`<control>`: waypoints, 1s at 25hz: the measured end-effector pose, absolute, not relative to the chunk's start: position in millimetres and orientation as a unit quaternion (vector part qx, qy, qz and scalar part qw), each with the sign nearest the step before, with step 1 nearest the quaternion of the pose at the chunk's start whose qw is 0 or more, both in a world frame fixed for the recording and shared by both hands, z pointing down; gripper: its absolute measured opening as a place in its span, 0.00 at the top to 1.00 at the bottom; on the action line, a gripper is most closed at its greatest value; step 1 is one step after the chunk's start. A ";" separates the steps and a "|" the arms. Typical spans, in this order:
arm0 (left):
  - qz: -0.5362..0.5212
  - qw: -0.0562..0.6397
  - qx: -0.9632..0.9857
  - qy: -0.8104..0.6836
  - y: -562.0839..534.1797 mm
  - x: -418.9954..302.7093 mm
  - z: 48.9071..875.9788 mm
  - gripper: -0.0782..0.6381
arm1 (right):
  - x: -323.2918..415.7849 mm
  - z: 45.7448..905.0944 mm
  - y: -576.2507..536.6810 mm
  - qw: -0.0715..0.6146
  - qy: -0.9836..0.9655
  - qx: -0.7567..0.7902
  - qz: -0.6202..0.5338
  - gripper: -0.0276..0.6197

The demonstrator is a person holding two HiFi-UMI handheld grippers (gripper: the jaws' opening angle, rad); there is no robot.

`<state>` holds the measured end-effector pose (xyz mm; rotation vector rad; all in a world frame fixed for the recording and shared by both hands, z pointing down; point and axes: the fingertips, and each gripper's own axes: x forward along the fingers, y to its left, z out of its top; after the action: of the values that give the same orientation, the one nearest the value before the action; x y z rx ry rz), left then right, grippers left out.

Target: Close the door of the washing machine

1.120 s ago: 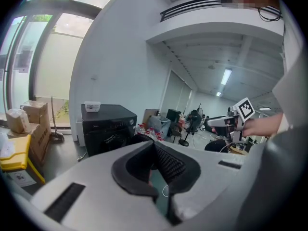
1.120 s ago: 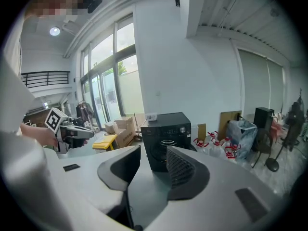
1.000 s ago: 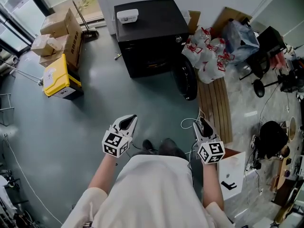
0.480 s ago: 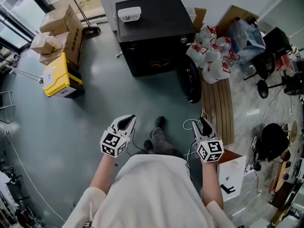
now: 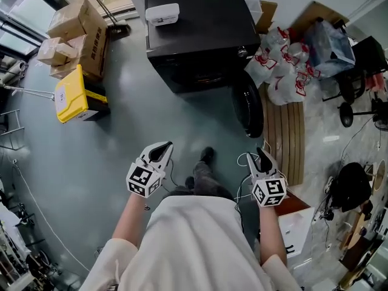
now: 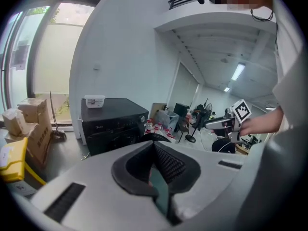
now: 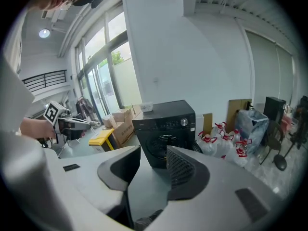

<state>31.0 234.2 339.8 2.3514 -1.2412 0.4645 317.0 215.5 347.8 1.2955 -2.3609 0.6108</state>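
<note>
The black washing machine stands at the top middle of the head view, against the wall. Its round door hangs open at the front right corner. A white box lies on its top. My left gripper is held in the air well short of the machine, jaws shut and empty. My right gripper is level with it on the right, open and empty, a short way from the door. The machine shows between the right jaws, and the left gripper view shows the machine beyond the left gripper.
Cardboard boxes and a yellow crate sit left of the machine. White bags with red ties and a wooden slatted board lie to its right. The person's feet are on the grey floor between the grippers.
The person has stepped forward, so the washing machine and its open door are nearer and larger. Both grippers moved with the body toward the machine. Their jaws look the same.
</note>
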 end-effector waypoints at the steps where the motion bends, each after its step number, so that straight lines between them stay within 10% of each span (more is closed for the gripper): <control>1: 0.170 0.221 0.850 -0.447 223.4 34.4 342.4 0.88 | 319.3 353.0 206.0 0.192 -0.839 0.460 0.219 0.67; 25: 0.274 0.236 0.872 -0.330 51.3 105.3 458.6 0.88 | 379.8 489.4 96.4 0.247 -0.763 0.528 0.278 0.65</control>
<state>105.3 51.3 458.6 2.3914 -0.9063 0.7526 379.8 96.4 489.4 1.4410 -2.0810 0.7567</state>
